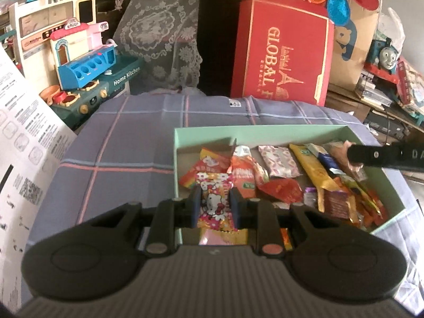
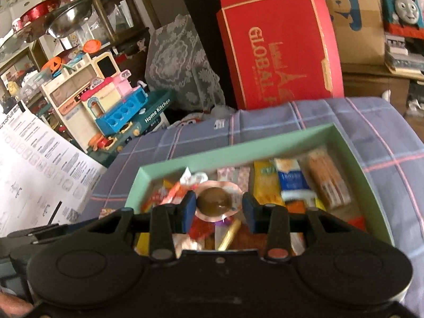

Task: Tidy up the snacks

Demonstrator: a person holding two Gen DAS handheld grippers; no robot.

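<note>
1. My left gripper (image 1: 214, 205) has its fingers clenched on a pink and white cartoon-cat snack packet (image 1: 214, 203), held just above the near left corner of the shallow mint-green cardboard box (image 1: 238, 132).
2. My right gripper (image 2: 219, 206) has a round pink-rimmed jelly cup with a brown centre (image 2: 216, 202) between its fingers. The left blue pad touches the cup's rim, but there is a gap on the right side, so I cannot tell whether it is truly gripped. No earlier view is available to me.
3. The box sits on a purple-grey checked cloth with pink lines (image 1: 127, 143) that covers the tabletop. It is full of loose wrapped snacks: a yellow bar (image 1: 308, 167), a pink patterned sachet (image 1: 278, 160), a crumpled red wrapper (image 1: 282, 190).
4. In the left view, my right gripper's black finger reaches in over the far right end of the box.
5. Behind the cloth a large red gift box with gold lettering (image 1: 281, 50) stands upright, close to the far edge.
6. A white printed instruction sheet (image 1: 23, 145) leans in from the left, and a toy kitchen set in cream, pink and blue (image 1: 79, 61) stands beyond it.
7. Open cloth lies left of the mint box; the right side is tight against the cloth's edge.
</note>
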